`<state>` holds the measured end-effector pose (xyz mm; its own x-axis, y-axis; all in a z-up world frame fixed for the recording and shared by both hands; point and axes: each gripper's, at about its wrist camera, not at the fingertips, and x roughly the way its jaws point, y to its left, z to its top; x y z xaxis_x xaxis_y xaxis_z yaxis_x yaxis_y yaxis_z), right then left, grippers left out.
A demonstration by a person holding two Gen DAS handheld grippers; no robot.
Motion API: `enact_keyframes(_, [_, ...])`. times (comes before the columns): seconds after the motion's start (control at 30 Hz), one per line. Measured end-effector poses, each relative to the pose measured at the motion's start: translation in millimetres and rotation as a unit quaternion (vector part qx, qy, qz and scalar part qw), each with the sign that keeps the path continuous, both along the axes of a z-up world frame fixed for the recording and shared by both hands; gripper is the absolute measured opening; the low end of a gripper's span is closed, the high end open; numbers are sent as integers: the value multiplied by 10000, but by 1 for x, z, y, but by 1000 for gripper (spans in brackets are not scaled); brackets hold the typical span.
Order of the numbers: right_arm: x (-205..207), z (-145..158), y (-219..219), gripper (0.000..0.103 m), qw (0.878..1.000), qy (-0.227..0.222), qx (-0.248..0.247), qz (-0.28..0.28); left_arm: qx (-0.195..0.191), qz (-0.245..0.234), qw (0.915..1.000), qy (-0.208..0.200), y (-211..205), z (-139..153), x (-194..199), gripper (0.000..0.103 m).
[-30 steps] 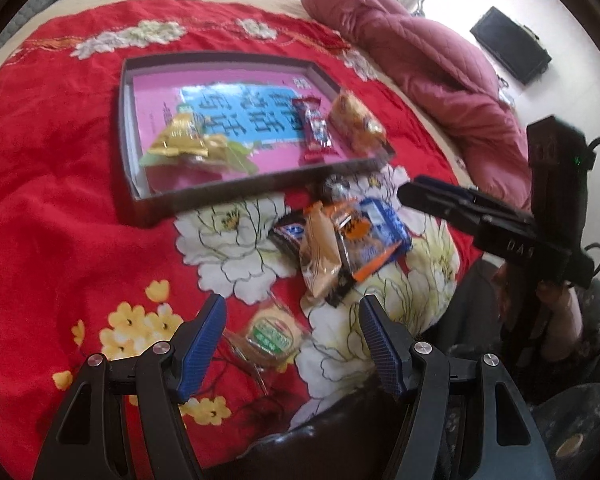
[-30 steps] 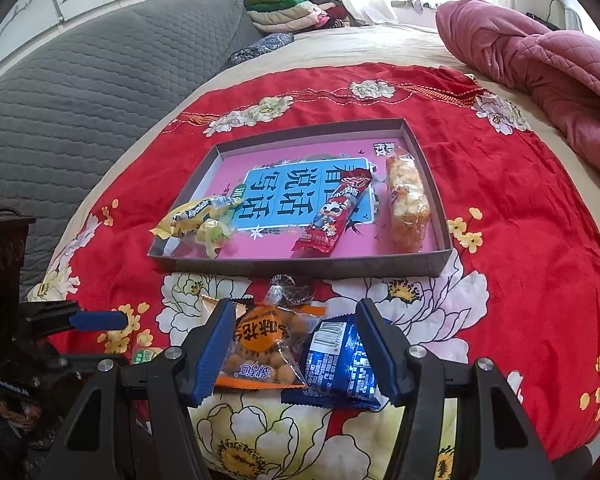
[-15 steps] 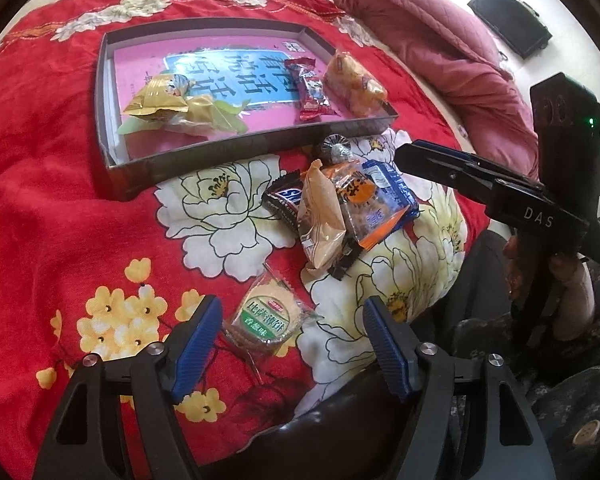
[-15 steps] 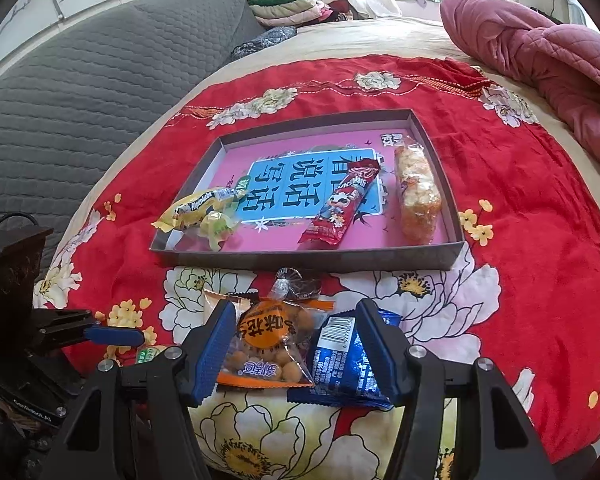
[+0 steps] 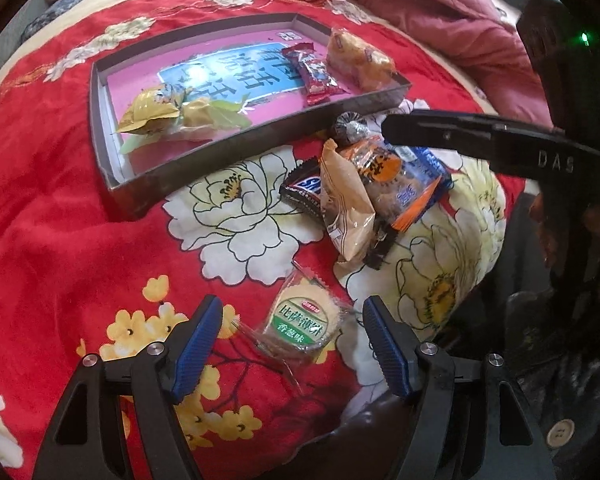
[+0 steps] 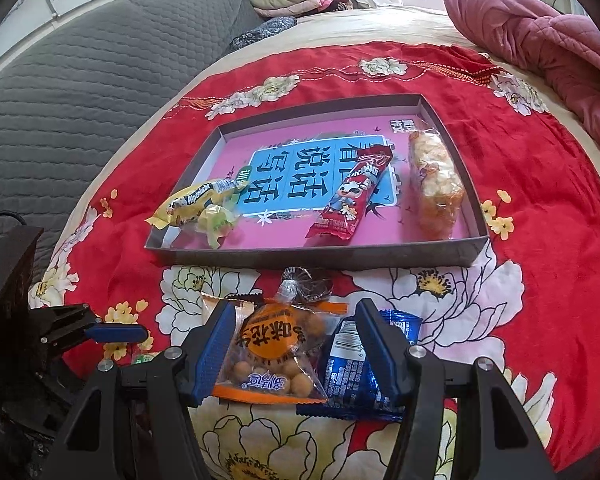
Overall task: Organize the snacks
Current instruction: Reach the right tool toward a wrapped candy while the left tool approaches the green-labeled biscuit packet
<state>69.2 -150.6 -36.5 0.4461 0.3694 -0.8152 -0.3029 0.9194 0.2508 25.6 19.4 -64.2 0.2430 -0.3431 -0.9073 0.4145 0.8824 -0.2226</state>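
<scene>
The left tongs [image 5: 292,340] stand wide, and the round cracker in clear wrap with a green label [image 5: 304,320] lies on the red flowered blanket [image 5: 60,208] between the pads, untouched. The right tongs [image 6: 296,348] stand half apart around the orange-labelled clear bag of peanuts [image 6: 272,352], not pressing it. Beyond lies the shallow grey cardboard tray with a pink floor [image 6: 316,258], holding four snacks.

White letters "DAS" mark the right gripper's black arm [image 5: 500,140], "SN" shows on a dark chocolate bar wrapper [image 5: 302,192], "Alpenliebe" runs along a yellow candy pack [image 6: 196,202], and large Chinese characters fill the box's blue panel [image 6: 300,176].
</scene>
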Motion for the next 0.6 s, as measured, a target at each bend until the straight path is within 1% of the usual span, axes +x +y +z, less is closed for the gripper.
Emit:
enact_keyframes(0.1, [2,-2,0,62,10000,24,14,-24,28,-47,10000,61,-1,-4,0,74])
enact_keyframes(0.23, [7,-4,3,62,10000,36,0,-21,70,-85,9999,17,-3,-6,0,74])
enact_keyframes(0.33, [11,-7,8,62,10000,41,-52,-9,47,-65,10000,37,-3,-8,1,71])
enact_keyframes(0.4, [15,-9,11,62,10000,44,-67,-19,23,-44,10000,37,-3,-8,0,67])
enact_keyframes(0.6, [29,-20,19,62,9996,118,-243,-63,-12,5,10000,59,-2,-10,3,63])
